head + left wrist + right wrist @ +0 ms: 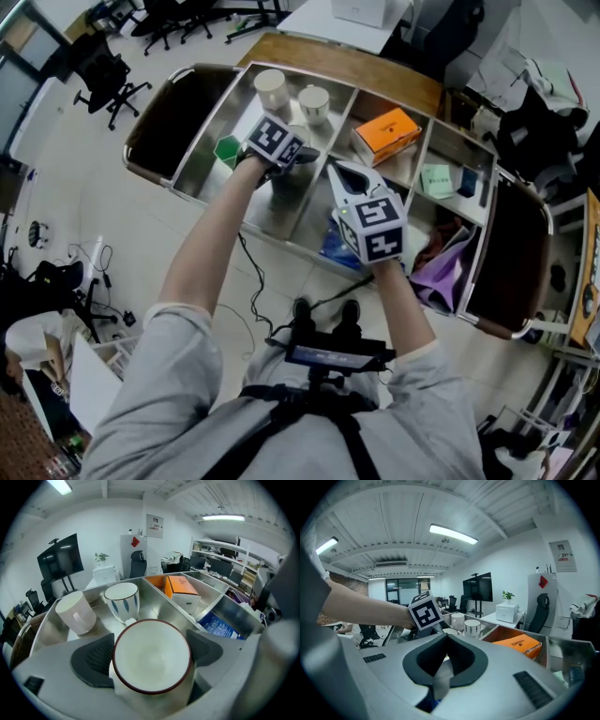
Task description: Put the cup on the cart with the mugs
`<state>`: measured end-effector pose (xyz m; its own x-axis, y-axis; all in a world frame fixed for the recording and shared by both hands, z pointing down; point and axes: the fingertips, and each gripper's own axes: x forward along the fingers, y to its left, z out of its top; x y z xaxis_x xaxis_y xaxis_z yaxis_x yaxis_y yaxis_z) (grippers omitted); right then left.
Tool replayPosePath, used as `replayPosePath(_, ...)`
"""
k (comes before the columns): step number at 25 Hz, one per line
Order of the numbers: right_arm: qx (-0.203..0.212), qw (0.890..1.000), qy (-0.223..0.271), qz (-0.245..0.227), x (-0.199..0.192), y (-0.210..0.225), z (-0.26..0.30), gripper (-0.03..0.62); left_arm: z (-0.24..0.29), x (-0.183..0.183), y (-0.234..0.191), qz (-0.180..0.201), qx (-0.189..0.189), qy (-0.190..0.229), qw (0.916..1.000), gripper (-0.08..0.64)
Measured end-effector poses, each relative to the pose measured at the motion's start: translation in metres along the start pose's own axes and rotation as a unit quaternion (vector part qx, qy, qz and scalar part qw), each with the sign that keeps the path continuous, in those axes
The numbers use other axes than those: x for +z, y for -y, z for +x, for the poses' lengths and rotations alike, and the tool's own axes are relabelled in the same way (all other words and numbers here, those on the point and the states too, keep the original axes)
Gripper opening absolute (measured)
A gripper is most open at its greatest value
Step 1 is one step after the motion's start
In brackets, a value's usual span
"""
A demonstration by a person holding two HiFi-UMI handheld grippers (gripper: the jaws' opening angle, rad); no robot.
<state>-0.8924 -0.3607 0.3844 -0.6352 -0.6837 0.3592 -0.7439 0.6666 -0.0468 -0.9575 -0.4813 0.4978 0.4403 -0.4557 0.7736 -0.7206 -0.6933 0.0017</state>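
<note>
A white cup with a dark red rim stands upright in the cart's steel tray, in the same compartment as two mugs. My left gripper is open around it; the right pad stands clear of the rim and the left pad sits close beside it. Just behind the cup are a plain white mug and a blue-leaf patterned mug. From the head view, the left gripper hangs over that compartment. My right gripper is shut and empty, hovering above the cart's middle divider.
An orange box lies in the adjoining compartment, with a blue packet nearer me. A green object sits left of the left gripper. A purple bag hangs at the cart's right. Office chairs and cables surround the cart.
</note>
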Motion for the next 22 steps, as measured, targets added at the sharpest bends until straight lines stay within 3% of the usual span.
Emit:
replayPosePath(10,0.003,1.000,0.000,-0.003,-0.002,0.000,0.002,0.002,-0.019,0.002,-0.004,0.002,0.026,0.015,0.9995,0.492)
replayPosePath(22,-0.004,1.000,-0.001,-0.010,-0.002,-0.004,0.002,0.002,-0.084,0.007,0.013,0.007,0.053,0.091,0.9944,0.481)
